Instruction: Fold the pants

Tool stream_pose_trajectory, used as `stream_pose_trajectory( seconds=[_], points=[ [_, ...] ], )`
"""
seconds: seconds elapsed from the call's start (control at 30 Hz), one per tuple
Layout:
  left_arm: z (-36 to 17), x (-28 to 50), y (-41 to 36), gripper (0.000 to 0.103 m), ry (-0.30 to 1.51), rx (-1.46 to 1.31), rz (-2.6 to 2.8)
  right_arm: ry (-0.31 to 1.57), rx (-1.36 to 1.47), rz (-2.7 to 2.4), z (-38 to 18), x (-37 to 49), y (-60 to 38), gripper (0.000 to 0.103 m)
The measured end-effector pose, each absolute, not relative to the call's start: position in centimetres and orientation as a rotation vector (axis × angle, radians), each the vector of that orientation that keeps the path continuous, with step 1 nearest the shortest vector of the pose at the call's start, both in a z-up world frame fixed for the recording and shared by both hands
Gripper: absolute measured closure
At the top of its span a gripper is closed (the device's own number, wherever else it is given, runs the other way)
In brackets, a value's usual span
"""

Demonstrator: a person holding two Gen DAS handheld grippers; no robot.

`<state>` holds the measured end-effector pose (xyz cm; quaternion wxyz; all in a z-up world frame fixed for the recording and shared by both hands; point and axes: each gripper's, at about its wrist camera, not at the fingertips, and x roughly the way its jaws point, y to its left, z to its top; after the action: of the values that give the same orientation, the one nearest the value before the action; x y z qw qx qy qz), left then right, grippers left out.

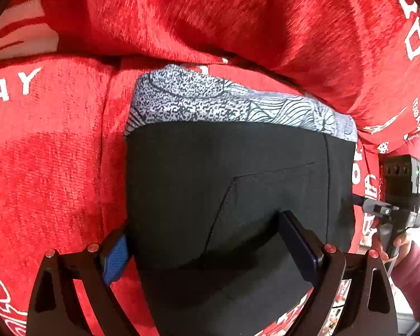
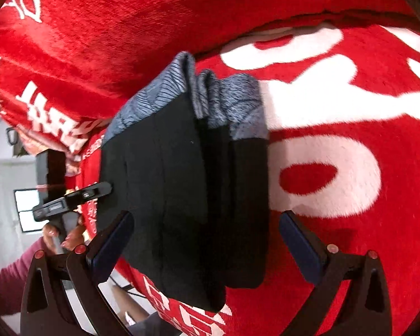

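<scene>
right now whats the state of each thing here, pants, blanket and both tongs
pants: folded into a compact stack, patterned waistband on the far side, lying on the blanket
blanket: red, spread under the pants, bunched up behind them
left tongs: open, straddling the near edge of the pants
right tongs: open, pants between the fingers

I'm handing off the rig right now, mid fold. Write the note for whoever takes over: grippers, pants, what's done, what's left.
Left gripper: open, its fingers straddle the near end of the pants, no grip.
Right gripper: open, also around the near end of the stack, no grip.
Pants: compact folded stack on the red blanket, patterned waistband at the far end.
Done: folds look made; several layers show in the right wrist view.
Left: probably just tidy the edges and back both grippers away.
</scene>
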<state>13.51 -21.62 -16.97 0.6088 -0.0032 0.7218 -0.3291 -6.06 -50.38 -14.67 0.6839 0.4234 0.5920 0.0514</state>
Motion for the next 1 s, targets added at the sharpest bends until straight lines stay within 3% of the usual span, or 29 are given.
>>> stream_pose_trajectory(
  seconds=[0.5,0.57,0.63,0.73,0.83,1.0],
  points=[
    [-17.8,13.3,-22.9,0.003,1.642,-0.050,-0.748,1.298,1.012,0.261,-17.0,-3.7,-50.6,0.001],
    [-17.4,13.2,-22.8,0.008,1.635,-0.057,-0.747,1.316,1.018,0.227,-17.0,-3.7,-50.7,0.006],
    [-16.8,13.0,-22.8,0.018,1.617,-0.072,-0.757,1.342,0.993,0.176,-16.8,-3.7,-50.7,0.026],
    [-15.7,13.1,-22.1,0.030,1.597,-0.075,-0.767,1.340,1.003,0.172,-16.6,-4.4,-51.4,0.044],
    [-14.9,13.0,-21.6,0.039,1.594,-0.099,-0.762,1.321,0.997,0.167,-15.9,-4.7,-51.3,0.051],
    [-12.2,12.2,-20.8,0.042,1.572,-0.090,-0.792,1.284,1.045,0.154,-14.4,-5.5,-51.2,0.060]
  ],
)
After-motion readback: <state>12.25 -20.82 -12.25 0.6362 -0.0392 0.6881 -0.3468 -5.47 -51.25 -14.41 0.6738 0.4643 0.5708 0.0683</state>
